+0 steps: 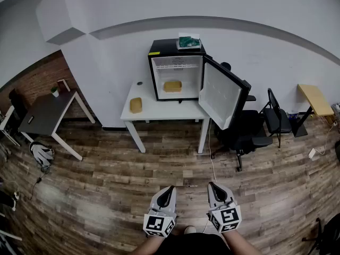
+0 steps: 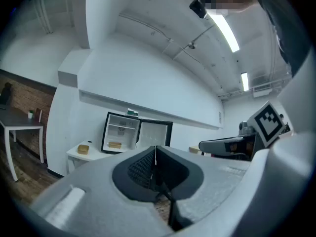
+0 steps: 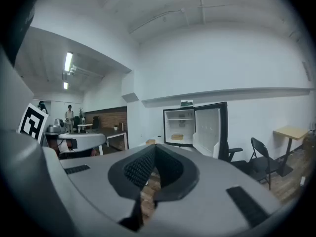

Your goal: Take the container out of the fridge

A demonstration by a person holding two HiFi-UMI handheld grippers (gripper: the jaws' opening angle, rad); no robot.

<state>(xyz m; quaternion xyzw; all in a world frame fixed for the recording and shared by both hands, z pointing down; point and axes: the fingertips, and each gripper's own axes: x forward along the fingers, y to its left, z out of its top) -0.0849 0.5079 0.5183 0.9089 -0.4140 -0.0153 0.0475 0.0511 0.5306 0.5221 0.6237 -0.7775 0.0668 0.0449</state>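
container (image 1: 172, 86) in fridge (image 1: 158, 73), far from right claw (image 1: 213, 186)

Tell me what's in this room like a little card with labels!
fridge: black fridge on the white table, door open
inside: one tan container on the bottom
on table: second tan container, left of the fridge
on top: green thing
grippers: left gripper and right gripper both shut, empty, far from the fridge
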